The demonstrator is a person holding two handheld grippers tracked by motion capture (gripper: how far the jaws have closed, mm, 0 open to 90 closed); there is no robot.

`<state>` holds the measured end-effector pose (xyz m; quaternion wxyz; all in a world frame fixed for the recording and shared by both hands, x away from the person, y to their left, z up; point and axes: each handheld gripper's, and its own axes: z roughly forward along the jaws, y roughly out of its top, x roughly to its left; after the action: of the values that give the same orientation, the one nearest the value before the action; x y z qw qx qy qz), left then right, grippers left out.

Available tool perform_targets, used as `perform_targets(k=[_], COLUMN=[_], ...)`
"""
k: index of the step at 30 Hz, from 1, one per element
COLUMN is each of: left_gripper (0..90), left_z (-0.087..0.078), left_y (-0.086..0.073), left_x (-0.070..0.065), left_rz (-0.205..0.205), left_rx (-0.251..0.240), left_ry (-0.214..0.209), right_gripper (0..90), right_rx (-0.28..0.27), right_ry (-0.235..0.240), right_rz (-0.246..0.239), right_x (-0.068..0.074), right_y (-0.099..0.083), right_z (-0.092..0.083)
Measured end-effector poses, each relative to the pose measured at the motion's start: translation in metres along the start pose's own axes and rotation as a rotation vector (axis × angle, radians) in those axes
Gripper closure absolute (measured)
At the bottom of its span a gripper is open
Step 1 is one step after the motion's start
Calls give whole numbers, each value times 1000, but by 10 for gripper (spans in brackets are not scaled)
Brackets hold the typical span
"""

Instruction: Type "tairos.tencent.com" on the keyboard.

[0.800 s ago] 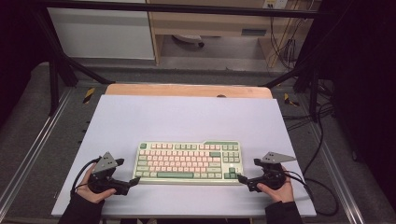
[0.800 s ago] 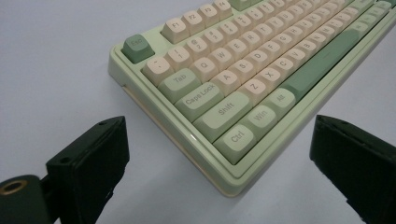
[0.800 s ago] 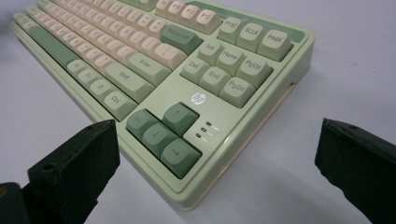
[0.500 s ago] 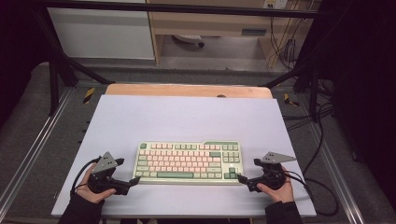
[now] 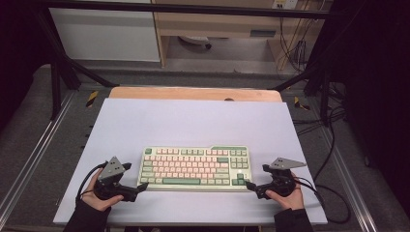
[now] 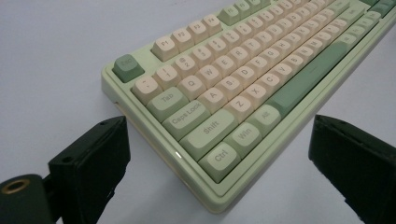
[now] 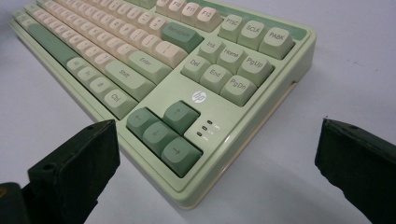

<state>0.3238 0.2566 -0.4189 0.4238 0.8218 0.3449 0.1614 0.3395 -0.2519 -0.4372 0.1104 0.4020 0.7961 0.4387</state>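
**Both grippers poised at the keyboard's near corners**

The keyboard [image 5: 195,167] lies flat near the tabletop's [image 5: 193,121] front edge. The left gripper [image 5: 140,187] faces its near-left corner, the right gripper [image 5: 249,184] its near-right, both gaping wide, holding nothing. Likely step: approach before a two-handed grip; next, each must close over a corner. Pale green case, cream and green keys.

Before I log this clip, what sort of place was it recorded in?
Probably a lab recording bench rather than an office: a pale mat holding just a keyboard, a black frame around the table, loose cables behind, and a hand-held tool at each end, left and right.
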Motion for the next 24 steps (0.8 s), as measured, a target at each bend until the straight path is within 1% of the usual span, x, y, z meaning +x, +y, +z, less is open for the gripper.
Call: perform_targets(k=[3,7,11,15,22,24], left_gripper=[57,69,86,107,151,169], left_z=[2,4,8,10,14,14], left_y=[3,7,9,14,22,25], left_x=[-2,-4,-6,-9,-13,-13], left_rz=[2,-16,-23,-24,-20,-26], left_rx=[5,6,23,17,10,4], left_ry=[3,8,10,4,-9,-14], right_gripper=[6,6,6,6,6,6], right_rx=[-2,0,6,1,6,2], right_ry=[1,-2,1,-1,0,0], right_rz=[7,1,3,2,1,4], right_x=[0,0,0,0,1,1], right_y=[0,0,0,0,0,0], right_z=[0,1,2,1,1,1])
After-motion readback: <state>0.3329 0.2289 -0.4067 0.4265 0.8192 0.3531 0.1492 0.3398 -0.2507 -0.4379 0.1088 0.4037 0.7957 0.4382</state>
